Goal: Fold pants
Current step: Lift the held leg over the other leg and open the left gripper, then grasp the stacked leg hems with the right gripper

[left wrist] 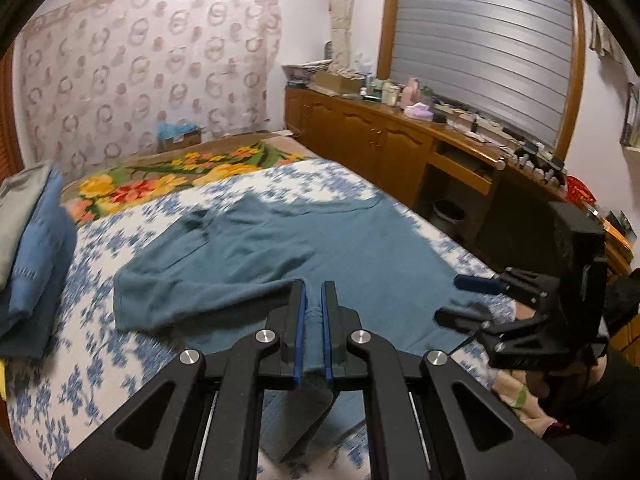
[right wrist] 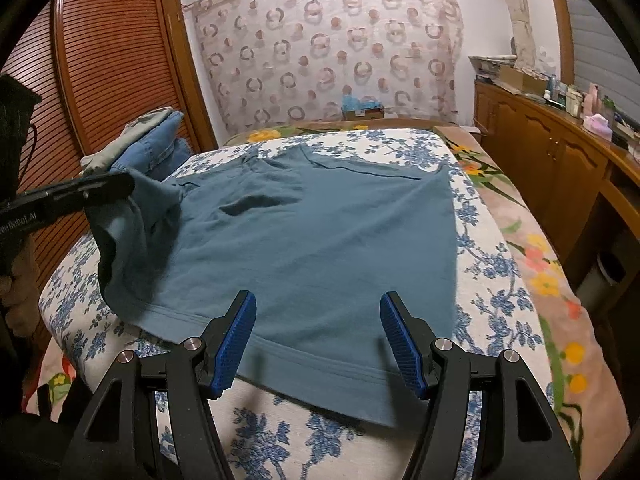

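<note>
Teal knit pants (right wrist: 320,232) were spread across the blue-and-white floral bedspread (right wrist: 496,280), the hem edge nearest the cameras and the waist end toward the patterned curtain (right wrist: 328,48). One corner of that hem was pinched between the closed blue pads of the left gripper (left wrist: 314,304) and lifted off the bedspread, so that a fold of fabric hung down beneath the fingers; in the right wrist view the same gripper (right wrist: 120,186) was seen entering from the left side, with the raised cloth draped below it. The right gripper (right wrist: 318,320) was held just above the hem near the bedspread's front edge, its fingers spread wide apart with nothing between them, pointed along the pants toward the curtain. From the left wrist view the right gripper (left wrist: 464,298) was seen at the right of the garment, close over the cloth. A stack of folded clothes (right wrist: 156,140) lay on the bedspread's left side, beyond the lifted corner. A wooden cabinet (left wrist: 368,136) stood to the bedspread's right.
</note>
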### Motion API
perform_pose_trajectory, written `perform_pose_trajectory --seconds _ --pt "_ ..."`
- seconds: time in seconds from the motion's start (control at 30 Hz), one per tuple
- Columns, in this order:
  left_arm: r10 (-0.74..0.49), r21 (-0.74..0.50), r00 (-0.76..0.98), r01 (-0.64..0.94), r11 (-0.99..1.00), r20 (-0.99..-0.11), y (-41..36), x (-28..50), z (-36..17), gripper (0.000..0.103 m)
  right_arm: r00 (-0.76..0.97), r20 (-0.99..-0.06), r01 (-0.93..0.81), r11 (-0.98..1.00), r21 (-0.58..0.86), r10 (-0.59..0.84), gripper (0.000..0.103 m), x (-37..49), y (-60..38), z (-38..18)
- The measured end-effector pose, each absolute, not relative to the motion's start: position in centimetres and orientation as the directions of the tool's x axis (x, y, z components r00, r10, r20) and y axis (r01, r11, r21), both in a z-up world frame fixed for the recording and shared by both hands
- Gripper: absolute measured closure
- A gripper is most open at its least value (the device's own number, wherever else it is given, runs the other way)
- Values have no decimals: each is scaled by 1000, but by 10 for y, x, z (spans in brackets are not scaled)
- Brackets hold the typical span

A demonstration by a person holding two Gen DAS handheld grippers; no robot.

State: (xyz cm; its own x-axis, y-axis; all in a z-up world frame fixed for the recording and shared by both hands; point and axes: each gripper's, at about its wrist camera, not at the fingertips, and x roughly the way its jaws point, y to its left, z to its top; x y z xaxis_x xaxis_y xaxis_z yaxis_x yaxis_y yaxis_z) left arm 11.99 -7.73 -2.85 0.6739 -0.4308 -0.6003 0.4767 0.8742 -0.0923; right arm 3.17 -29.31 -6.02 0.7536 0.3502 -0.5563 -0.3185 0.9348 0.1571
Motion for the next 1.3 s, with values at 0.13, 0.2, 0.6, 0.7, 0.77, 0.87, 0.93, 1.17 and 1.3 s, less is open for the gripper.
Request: perform_pose_trajectory --seconds 0.13,0.2,0.6,0.7,0.77,0.87,0.93,1.17,1.3 --pt "-444 -81 667 502 861 -599 -93 123 -24 95 759 -553 -305 938 164 344 37 29 -294 -59" --pt "-448 -87 663 502 860 -600 -96 123 -24 95 761 -552 -303 939 164 342 37 28 -294 -59" --pt "-409 -103 698 438 893 -587 -83 120 -24 39 762 -549 -302 938 168 343 37 28 -293 -60" --pt "-386 -96 721 409 907 -575 -74 119 -25 26 763 -545 -305 937 167 346 37 29 -294 -58" --pt "-365 -88 726 391 916 -582 -69 119 -28 26 762 -543 -310 935 172 352 37 31 -293 -58" --pt "-333 -79 726 361 929 -601 -61 120 -37 26 759 -538 -323 930 177 366 37 33 -291 -57" --pt "-315 -74 723 345 936 -614 -55 120 -46 26 758 -530 -339 924 180 381 37 32 -288 -57" --pt "-271 -59 707 309 949 -653 -40 115 -71 26 736 -529 -384 904 188 422 37 36 -270 -60" --pt "-258 -61 691 296 953 -675 -33 112 -84 26 714 -537 -419 889 186 449 44 38 -258 -63"
